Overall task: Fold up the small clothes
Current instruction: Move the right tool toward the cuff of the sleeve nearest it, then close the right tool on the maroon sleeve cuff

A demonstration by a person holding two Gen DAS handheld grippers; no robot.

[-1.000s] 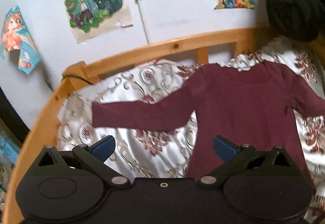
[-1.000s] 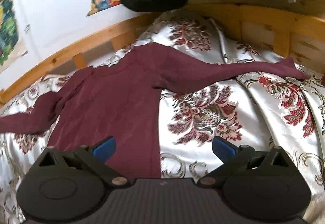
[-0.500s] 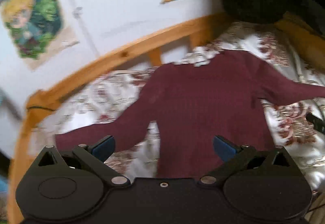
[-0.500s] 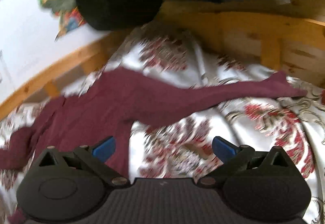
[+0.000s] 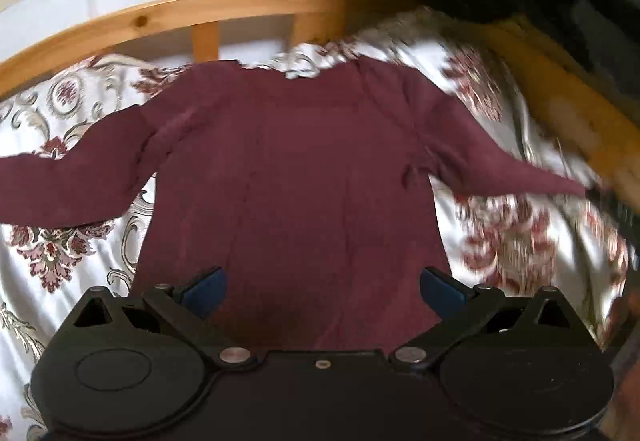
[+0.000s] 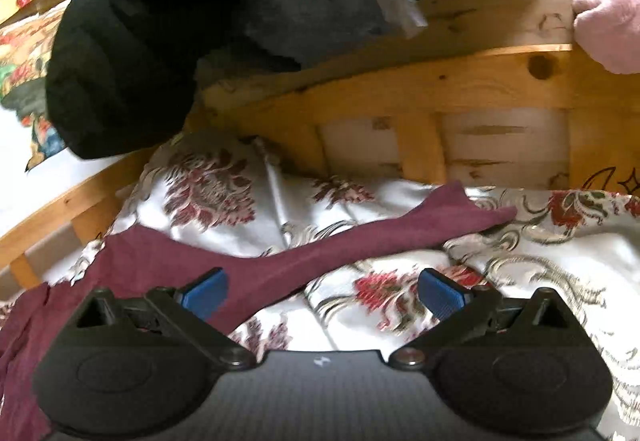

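Both jaws wide and empty: my left gripper (image 5: 322, 287) hovers over the hem of the maroon long-sleeved top (image 5: 296, 177) spread flat ahead, my right gripper (image 6: 322, 287) faces its right sleeve (image 6: 360, 237); best pinch the cuff low, then fold inward.

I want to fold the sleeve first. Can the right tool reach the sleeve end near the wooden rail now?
Probably yes. The right tool is open and points toward the sleeve end, which lies flat on the bedspread with nothing over it.
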